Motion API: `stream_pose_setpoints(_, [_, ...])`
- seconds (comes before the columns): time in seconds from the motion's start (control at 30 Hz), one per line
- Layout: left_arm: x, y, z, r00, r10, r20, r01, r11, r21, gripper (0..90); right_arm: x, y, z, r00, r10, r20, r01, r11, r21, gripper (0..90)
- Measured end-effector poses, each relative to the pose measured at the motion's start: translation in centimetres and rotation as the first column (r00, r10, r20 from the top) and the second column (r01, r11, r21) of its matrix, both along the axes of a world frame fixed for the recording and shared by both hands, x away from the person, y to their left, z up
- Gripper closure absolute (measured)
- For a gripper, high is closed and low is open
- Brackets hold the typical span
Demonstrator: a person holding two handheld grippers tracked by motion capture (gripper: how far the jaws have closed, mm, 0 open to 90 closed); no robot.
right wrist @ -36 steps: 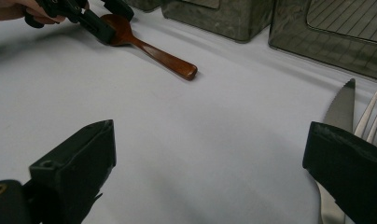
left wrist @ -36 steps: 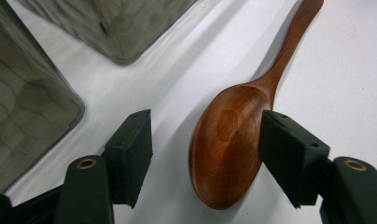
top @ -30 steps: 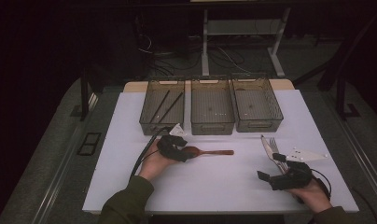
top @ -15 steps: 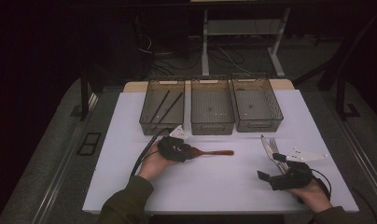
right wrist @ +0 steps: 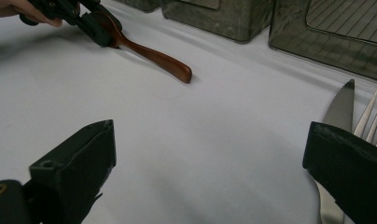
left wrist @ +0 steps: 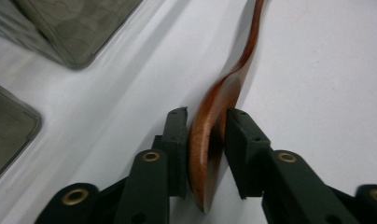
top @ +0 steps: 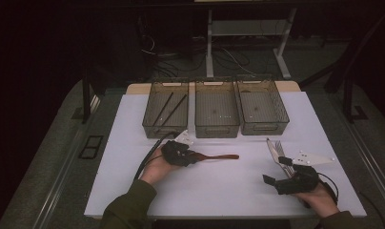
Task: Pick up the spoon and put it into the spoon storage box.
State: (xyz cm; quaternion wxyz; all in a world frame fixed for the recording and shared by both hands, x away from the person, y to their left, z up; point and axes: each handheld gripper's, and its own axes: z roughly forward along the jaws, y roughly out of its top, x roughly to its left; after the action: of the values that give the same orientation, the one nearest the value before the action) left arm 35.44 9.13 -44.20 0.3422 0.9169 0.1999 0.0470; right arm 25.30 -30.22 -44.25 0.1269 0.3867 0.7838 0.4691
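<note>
While the hands lie where they lay a second ago, the left gripper (left wrist: pixel 205 121) has just been closing its jaws, and they now pinch the bowl of the wooden spoon (left wrist: pixel 214 126), a pad pressing on each side of it. The spoon rests on the white table (top: pixel 228 186) in front of the left tray (top: pixel 166 110), tipped on its edge between the pads, its handle stretching away to the right toward the middle of the table; it lies where it lay before. The right gripper (right wrist: pixel 210 154) rests near the table's right front, jaws spread wide with nothing between them. A knife (right wrist: pixel 340 107) and a fork (right wrist: pixel 371 119) lie side by side just beyond its right jaw.
</note>
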Motion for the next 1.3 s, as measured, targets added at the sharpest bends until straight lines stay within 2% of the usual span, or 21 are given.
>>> stream_pose_setpoints(0.07, [0.1,0.0,0.0,0.9998,-0.014,0.017,0.014,0.9999,0.009,72.8,0.0,0.0,0.0,1.0,0.0,0.0,0.0,1.0,0.0,2.2])
stream_pose_setpoints(0.13, [-0.1,-0.1,0.0,1.0,0.002,0.007,-0.002,1.0,0.01,75.8,0.0,0.0,0.0,1.0,-0.001,-0.001,0.001,1.0,0.001,2.1])
stream_pose_setpoints(0.23, [-0.2,-0.1,0.1,0.9999,0.0,0.011,0.0,0.9999,0.014,76.3,0.0,0.0,0.0,1.0,0.0,0.0,0.0,1.0,0.0,2.2])
stream_pose_setpoints(0.3, [-0.2,-0.2,0.1,0.9999,0.012,-0.004,-0.012,0.9999,0.003,77.0,0.0,0.0,0.0,1.0,-0.001,-0.002,0.001,1.0,0.002,2.1])
stream_pose_setpoints(0.37, [-0.1,-0.1,0.1,1.0,-0.003,0.003,0.003,0.9999,0.014,77.5,0.0,0.0,0.0,1.0,-0.002,-0.002,0.002,1.0,0.003,2.1])
stream_pose_setpoints(0.5, [-0.1,-0.1,0.2,1.0,0.004,-0.009,-0.004,1.0,0.003,77.8,0.0,0.0,0.0,1.0,-0.002,-0.002,0.002,1.0,0.004,2.1])
stream_pose_setpoints(0.87, [-0.3,0.8,1.8,0.9991,0.042,-0.006,-0.042,0.996,-0.079,77.9,0.0,0.0,0.0,1.0,-0.003,-0.002,0.003,1.0,0.005,2.1])
stream_pose_setpoints(1.03, [-0.3,1.5,2.7,0.9976,0.069,-0.006,-0.07,0.9901,-0.122,78.0,0.0,0.0,0.0,1.0,-0.002,-0.001,0.002,1.0,0.005,2.2])
stream_pose_setpoints(1.2, [-0.2,2.2,3.6,0.9945,0.103,-0.015,-0.104,0.9802,-0.168,78.1,0.0,0.0,0.0,1.0,-0.002,-0.001,0.002,1.0,0.004,2.2])
stream_pose_setpoints(1.3, [-0.2,2.6,4.1,0.9924,0.123,-0.006,-0.122,0.9759,-0.181,78.1,0.0,0.0,0.1,1.0,-0.002,-0.001,0.002,1.0,0.005,2.1])
